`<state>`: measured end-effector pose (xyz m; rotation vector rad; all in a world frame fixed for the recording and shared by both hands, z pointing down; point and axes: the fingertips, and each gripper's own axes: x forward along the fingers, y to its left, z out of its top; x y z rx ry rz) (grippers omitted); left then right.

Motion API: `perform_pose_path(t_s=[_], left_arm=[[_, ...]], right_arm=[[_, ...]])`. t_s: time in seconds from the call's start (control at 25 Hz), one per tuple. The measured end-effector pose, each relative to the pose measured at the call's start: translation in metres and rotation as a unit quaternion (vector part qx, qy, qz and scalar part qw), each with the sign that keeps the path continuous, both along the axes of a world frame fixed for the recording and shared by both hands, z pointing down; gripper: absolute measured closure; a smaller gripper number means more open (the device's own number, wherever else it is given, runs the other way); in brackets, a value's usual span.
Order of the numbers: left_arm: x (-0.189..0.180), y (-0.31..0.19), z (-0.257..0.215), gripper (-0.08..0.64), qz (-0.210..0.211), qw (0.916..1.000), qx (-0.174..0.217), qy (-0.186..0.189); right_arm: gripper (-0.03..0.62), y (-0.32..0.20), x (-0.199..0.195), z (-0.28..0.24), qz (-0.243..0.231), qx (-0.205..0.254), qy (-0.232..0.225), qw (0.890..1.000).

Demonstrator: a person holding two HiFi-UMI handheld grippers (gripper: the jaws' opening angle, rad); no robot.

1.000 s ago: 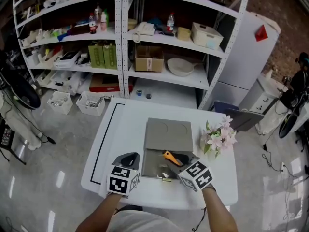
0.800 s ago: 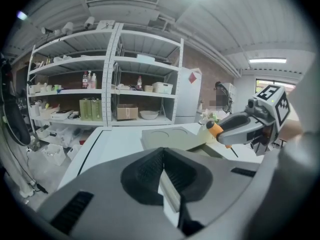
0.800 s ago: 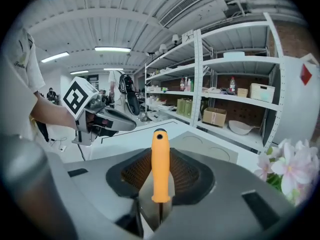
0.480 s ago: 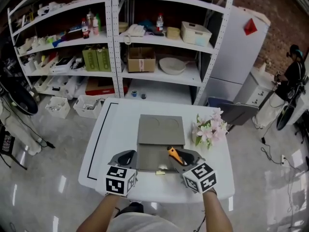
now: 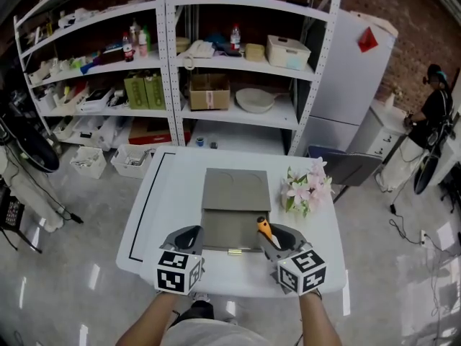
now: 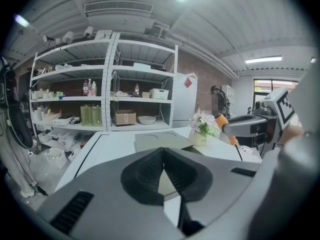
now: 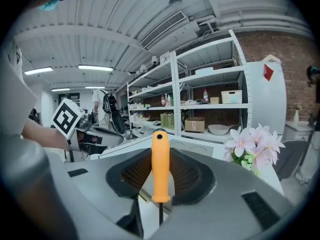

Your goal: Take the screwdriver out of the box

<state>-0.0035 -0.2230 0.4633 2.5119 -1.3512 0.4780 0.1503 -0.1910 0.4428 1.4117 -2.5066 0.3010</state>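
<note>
The right gripper (image 5: 272, 236) clamps the orange-handled screwdriver (image 7: 160, 166) beside the open grey box (image 5: 235, 193) on the white table (image 5: 173, 186), while the left gripper (image 5: 189, 236) has its jaws pressed together, empty.

No word, brand or number can be read anywhere; the cubes on the left tool (image 5: 189, 236) and the right tool (image 5: 278, 238) bear square black-and-white markers, which are patterns and not letters; the cardboard box (image 5: 209, 91) on the shelf carries a pale label too small to make out; the green cartons (image 5: 145, 90) just left of the cardboard box have print that cannot be told; the bottles (image 5: 134, 37) up and to the left of it have coloured labels, also illegible; the red diamond sign (image 5: 369, 40) on the white cabinet, well to the right of it, shows no legible mark.
</note>
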Motion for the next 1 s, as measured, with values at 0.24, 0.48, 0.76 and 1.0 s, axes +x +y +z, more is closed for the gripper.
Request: perform_pose_path(t_s=[0.24, 0.48, 0.76, 1.0], left_arm=[[-0.002, 0.009, -0.001, 0.557, -0.009, 1.0, 0.004, 0.0], [-0.001, 0.016, 0.002, 0.557, -0.011, 0.9999, 0.002, -0.001], [0.002, 0.02, 0.001, 0.557, -0.01, 0.9999, 0.0, -0.003], [0.009, 0.018, 0.001, 0.557, -0.007, 1.0, 0.001, -0.002]], right_arm=[[0.477, 0.01, 0.006, 0.0, 0.009, 0.003, -0.003, 1.0], [0.477, 0.016, 0.01, 0.0, 0.008, 0.003, -0.003, 1.0], [0.477, 0.02, 0.012, 0.0, 0.007, 0.003, -0.006, 1.0], [0.477, 0.02, 0.018, -0.001, 0.007, 0.004, -0.008, 1.0]])
